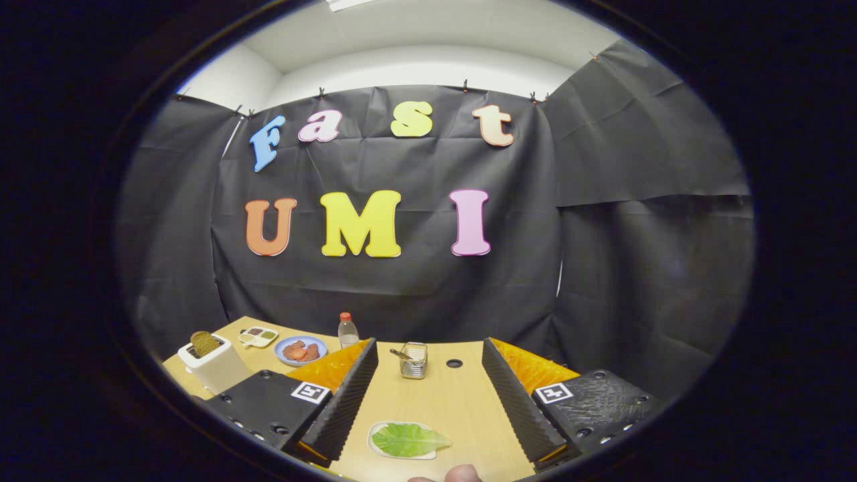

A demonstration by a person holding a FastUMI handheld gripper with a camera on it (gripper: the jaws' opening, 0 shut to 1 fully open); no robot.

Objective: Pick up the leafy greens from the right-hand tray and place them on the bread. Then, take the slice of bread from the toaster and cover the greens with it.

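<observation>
A green leaf (408, 440) lies on a small white tray (376, 447) on the wooden table, between my two fingers and near their base. My gripper (428, 351) stands open, fingers wide apart, with nothing held. A white toaster (209, 365) stands to the left beyond the left finger, and a brown slice of bread (204, 343) sticks up out of its slot. The bread that lies flat is hidden from me.
A blue plate (301, 350) with reddish slices sits past the left finger, with a small divided dish (258, 336) behind it and a red-capped bottle (347, 330) beside it. A wire basket (414, 360) stands ahead between the fingers, next to a hole in the table (454, 363). A fingertip (462, 474) shows below the tray.
</observation>
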